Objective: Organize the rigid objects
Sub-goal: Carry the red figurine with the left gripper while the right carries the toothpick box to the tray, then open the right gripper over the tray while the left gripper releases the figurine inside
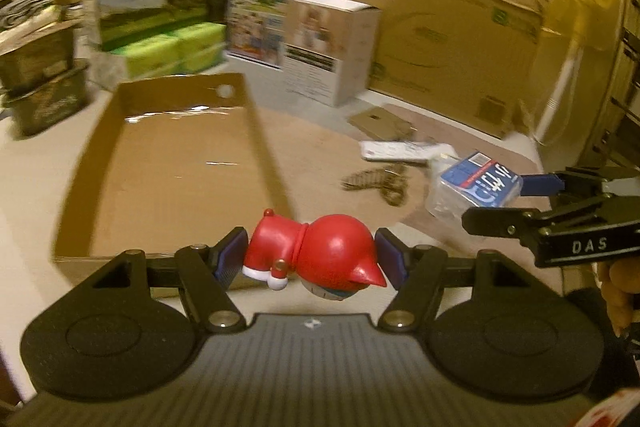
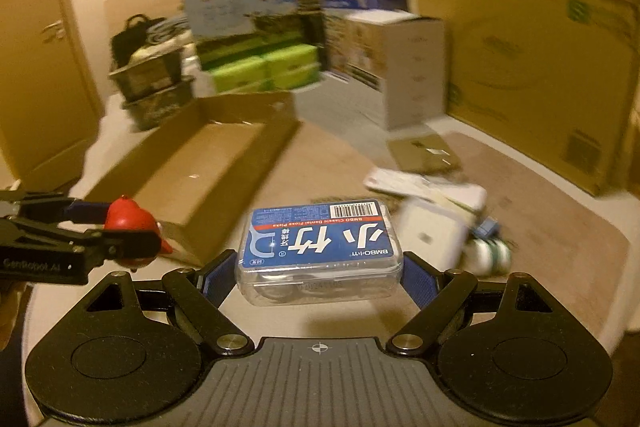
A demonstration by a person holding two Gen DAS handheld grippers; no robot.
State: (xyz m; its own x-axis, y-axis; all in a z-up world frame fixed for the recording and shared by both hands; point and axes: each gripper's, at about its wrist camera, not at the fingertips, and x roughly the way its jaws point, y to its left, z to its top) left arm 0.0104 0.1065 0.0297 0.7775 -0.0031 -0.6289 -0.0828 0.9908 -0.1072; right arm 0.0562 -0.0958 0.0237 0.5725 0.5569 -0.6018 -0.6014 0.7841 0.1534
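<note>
The shallow cardboard tray (image 1: 168, 163) lies ahead of the left gripper (image 1: 310, 257) and slightly to its left, and ahead-left of the right gripper (image 2: 318, 269). Its floor is bare, which suggests it is the place where the loose things are to be gathered; both claws point down toward it at a slant, so each load looks bound for it.

To the right of the tray, beyond and to the right of the right claw, a scatter of small items (image 2: 432, 195) lies on the brown mat (image 2: 552, 211): a white box, flat packets, something green and white. They are blurred, and presumably wait their turn.

The right claw pinches a clear floss-pick box (image 2: 320, 247) with a blue label, its pads (image 2: 418, 281) against the two short ends, jaws wide because the box is long. It hangs clear of the floor.

The left claw pinches a red toy figure (image 1: 316, 253) lying sideways, one pad at its feet, one at its rounded head; that crosswise hold keeps the smooth figure from slipping.
</note>
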